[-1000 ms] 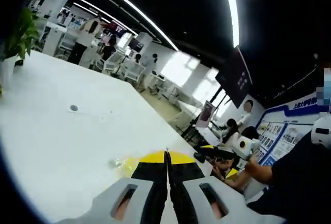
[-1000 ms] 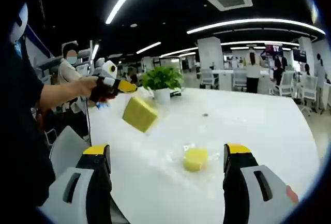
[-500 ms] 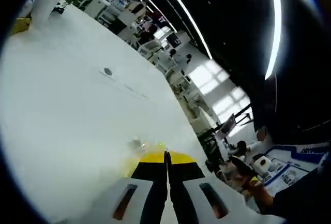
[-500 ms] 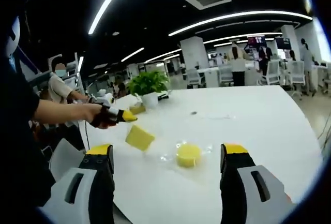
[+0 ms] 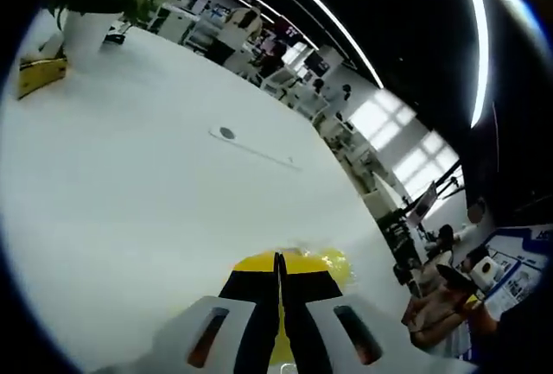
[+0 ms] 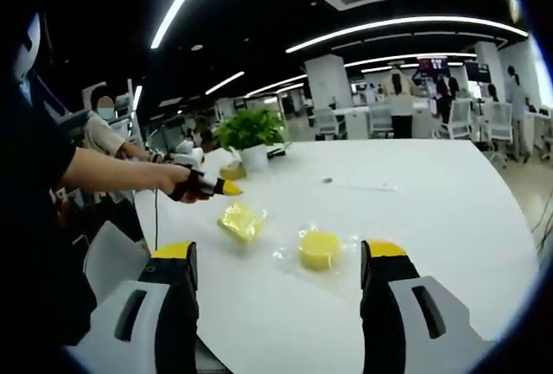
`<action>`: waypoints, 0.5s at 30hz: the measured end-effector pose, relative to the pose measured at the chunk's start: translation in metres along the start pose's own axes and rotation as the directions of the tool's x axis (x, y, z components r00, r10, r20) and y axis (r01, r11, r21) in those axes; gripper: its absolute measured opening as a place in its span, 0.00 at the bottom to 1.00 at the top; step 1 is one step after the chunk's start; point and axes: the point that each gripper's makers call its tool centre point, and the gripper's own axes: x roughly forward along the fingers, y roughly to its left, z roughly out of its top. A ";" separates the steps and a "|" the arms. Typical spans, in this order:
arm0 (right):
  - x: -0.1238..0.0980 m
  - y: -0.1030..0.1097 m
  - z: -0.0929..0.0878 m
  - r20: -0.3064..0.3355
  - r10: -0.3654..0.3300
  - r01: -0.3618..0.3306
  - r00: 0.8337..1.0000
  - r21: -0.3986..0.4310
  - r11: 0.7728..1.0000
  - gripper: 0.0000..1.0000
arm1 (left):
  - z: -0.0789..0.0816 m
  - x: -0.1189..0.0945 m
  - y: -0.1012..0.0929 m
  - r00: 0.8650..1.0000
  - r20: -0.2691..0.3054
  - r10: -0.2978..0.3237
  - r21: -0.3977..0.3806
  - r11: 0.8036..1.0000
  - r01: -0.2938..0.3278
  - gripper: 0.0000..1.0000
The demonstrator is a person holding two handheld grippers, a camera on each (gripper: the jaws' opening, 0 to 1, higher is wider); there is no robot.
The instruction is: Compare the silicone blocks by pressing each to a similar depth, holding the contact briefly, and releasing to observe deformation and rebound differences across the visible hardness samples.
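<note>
Judged early in the task: no press is in contact yet, and the press, hold and release look undone on both samples. Left tongs (image 6: 226,188) are closed w/ nothing btwn the tips, hovering just above the square yellow block (image 6: 241,218). Right tongs (image 6: 278,257) are spread wide, empty, framing the round yellow block (image 6: 319,249). Both blocks lie on clear wrap on the white worktop (image 6: 432,218), look undented, near each other.

I noted matt yellow silicone blocks (image 6: 319,248) in glossy crinkled clear plastic film on a smooth white desk (image 6: 432,218).
</note>
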 end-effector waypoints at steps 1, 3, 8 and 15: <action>0.000 0.001 -0.001 -0.002 -0.001 0.001 1.000 -0.002 1.000 0.71 | 0.000 0.001 0.004 1.000 -0.001 0.009 0.007 1.000 -0.009 0.00; -0.001 0.001 -0.001 -0.005 -0.003 0.003 1.000 -0.009 1.000 0.70 | 0.001 0.004 0.013 0.999 -0.009 0.037 0.035 0.999 -0.037 0.00; -0.004 -0.004 -0.008 -0.032 -0.019 0.019 0.999 -0.014 1.000 0.68 | -0.003 0.012 0.034 0.997 -0.015 0.082 0.004 0.997 -0.082 0.00; -0.006 -0.006 -0.010 -0.041 -0.036 0.036 0.999 -0.009 0.999 0.67 | -0.010 0.020 0.043 0.995 -0.024 0.097 0.010 0.995 -0.097 0.00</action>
